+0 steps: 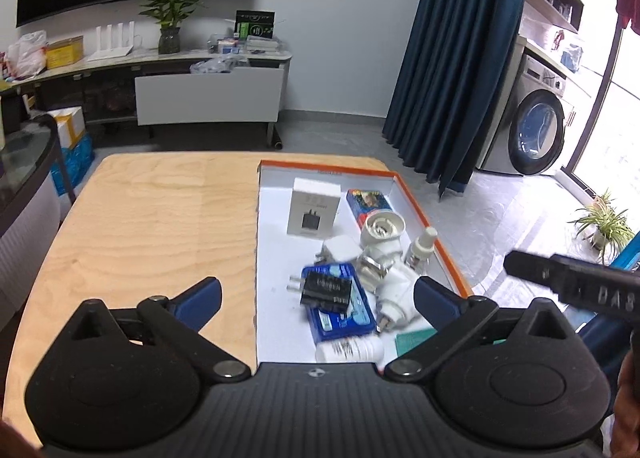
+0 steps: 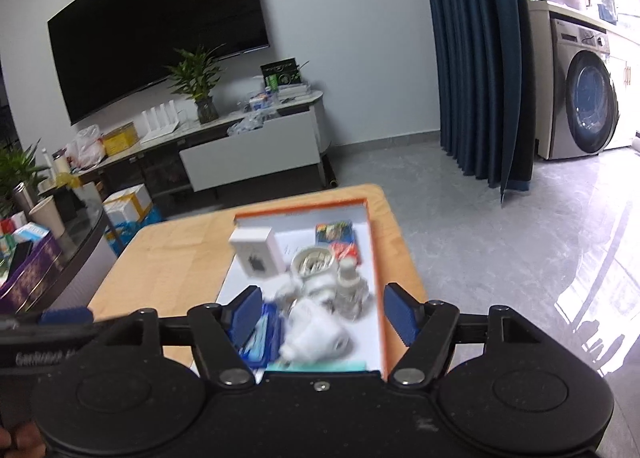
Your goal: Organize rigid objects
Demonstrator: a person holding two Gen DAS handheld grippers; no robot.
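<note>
Chargers in tray [image 1: 432, 214], wooden table [image 1: 152, 218], tiled floor [image 2: 500, 242]

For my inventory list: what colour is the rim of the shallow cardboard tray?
Orange rim; clearest in the left wrist view.

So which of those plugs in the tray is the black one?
The black charger lying on the blue box, prongs pointing left; the other plugs are white.

Raised letters "DAS" read on the black arm of the other gripper [image 1: 576, 282], reaching in from the right of the left gripper's view. Faint print on the black charger [image 1: 326, 290], lying just ahead between the left gripper's fingers, looks like "UGREEN" but is too blurred to be sure. White lettering on the black bar [image 2: 44, 354] at the right gripper's left side starts "Gen", the rest smeared.
</note>
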